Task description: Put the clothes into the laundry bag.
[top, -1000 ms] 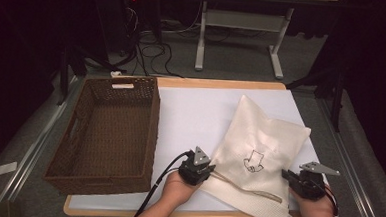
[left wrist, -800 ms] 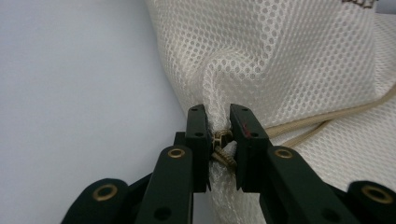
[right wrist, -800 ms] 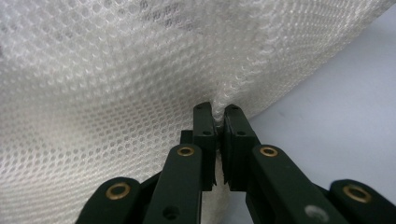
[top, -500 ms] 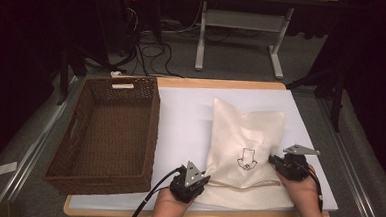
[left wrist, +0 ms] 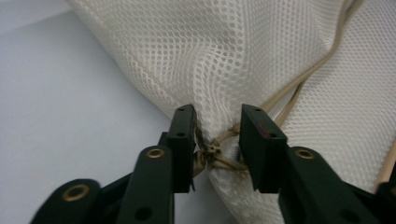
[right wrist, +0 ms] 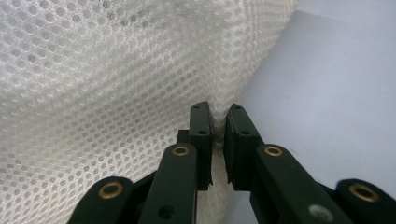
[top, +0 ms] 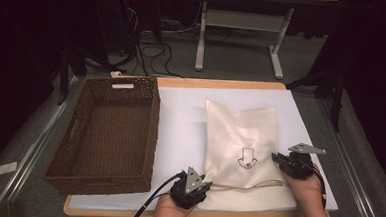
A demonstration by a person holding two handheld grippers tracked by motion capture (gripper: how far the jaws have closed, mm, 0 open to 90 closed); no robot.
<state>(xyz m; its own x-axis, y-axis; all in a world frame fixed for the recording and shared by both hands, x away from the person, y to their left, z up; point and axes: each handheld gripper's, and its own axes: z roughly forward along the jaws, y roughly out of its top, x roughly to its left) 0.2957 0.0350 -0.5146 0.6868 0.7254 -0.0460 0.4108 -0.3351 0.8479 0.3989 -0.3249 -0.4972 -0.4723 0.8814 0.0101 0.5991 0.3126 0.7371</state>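
A white mesh drawstring bag point(top: 239, 141) with a small dark print lies flat on the white mat, its mouth end toward me. My left gripper point(top: 205, 182) is at the bag's near left corner. In the left gripper view, its jaws point(left wrist: 217, 123) have just been opening and stand apart around the bunched mesh point(left wrist: 261, 56) and the knotted tan drawstring point(left wrist: 212, 151), not pressing on them. My right gripper point(top: 277, 158) is at the bag's right edge. In the right gripper view, it point(right wrist: 219, 119) is shut on a thin fold of the mesh point(right wrist: 116, 70).
A brown wicker basket point(top: 152, 131) with nothing in it stands on the left part of the table. The white mat point(top: 180, 118) covers the tabletop between basket and bag. The table's front edge runs just under both hands.
The bag has swung from a wide diagonal spread to a narrower shape lying straight. My right hand moved left and away from me with the bag's edge. My left hand drew toward the front edge.
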